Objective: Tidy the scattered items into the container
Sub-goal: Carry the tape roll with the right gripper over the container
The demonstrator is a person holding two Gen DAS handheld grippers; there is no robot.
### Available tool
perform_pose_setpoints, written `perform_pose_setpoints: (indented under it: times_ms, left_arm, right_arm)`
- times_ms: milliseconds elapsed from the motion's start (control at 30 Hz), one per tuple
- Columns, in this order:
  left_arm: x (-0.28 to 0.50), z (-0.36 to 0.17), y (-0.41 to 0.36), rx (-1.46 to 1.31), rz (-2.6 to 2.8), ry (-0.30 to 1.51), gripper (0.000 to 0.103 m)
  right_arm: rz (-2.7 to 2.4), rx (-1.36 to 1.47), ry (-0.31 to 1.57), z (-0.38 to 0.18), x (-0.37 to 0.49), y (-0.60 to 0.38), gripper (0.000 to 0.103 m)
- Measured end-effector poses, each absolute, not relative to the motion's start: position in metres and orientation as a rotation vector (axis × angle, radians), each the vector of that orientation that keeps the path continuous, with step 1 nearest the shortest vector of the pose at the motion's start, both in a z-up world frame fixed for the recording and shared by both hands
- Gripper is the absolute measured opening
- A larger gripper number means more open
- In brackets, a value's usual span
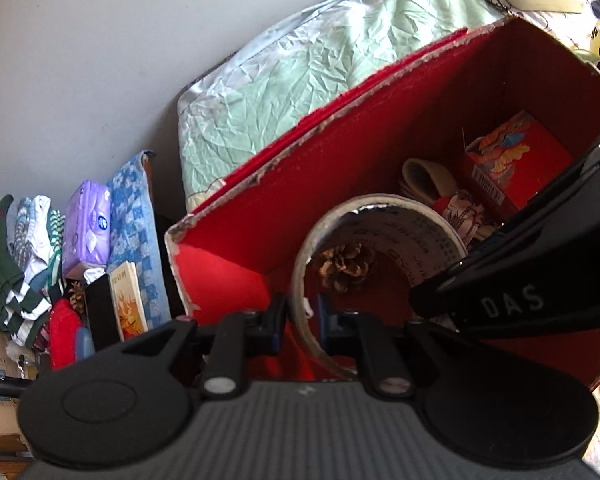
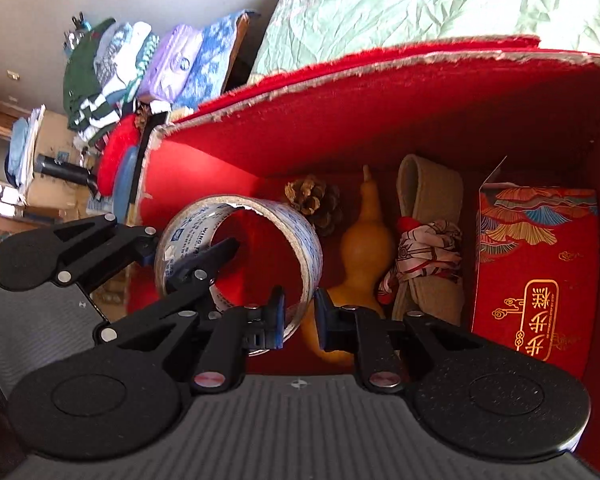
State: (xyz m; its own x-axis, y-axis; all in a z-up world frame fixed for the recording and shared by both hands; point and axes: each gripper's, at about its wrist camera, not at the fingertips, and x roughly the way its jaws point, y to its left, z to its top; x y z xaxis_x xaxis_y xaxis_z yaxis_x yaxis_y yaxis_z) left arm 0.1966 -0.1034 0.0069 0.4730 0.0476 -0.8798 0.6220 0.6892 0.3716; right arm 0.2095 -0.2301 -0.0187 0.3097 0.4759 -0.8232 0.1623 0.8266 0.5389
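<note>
Hanging over the red box [image 2: 380, 120], both grippers share one load: a tape roll [image 2: 236, 256], held upright on its edge just inside the near left corner and above the floor of the box. The box sits on a bed with a pale green cover [image 1: 300, 80], its torn cardboard rim facing the wall.

On its floor lie a printed red carton [image 2: 536, 264] at the right, a rolled beige strap [image 2: 428, 192] with a patterned cloth bundle [image 2: 424, 256] across it, a yellow gourd [image 2: 364, 248], and a pine cone [image 2: 312, 200] in the back corner.

The left gripper [image 1: 303, 322] is pinched nearly closed on the roll's wall, one finger inside the ring and one outside. The right gripper [image 2: 299, 320] is narrow too, clamped on the wall lower down and nearer its own camera.

I judge the roll light and stiff: a cardboard core under glossy tape, so the outer face may slip while the core gives the pads more bite. Taking it through the wall, as both do, looks the sound hold; squeezing across the full ring would need far wider jaws. It should survive a short drop, though on its edge it may roll toward the gourd once let go.
</note>
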Motion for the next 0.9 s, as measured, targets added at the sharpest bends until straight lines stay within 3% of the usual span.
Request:
perform_pose_setpoints:
  times_ms: [900]
  left_arm:
    - [0.203, -0.030, -0.092, 0.755, -0.408, 1.152, 0.018]
  right_arm:
    - [0.240, 0.426, 1.345, -0.036, 0.243, -0.219, 0.011]
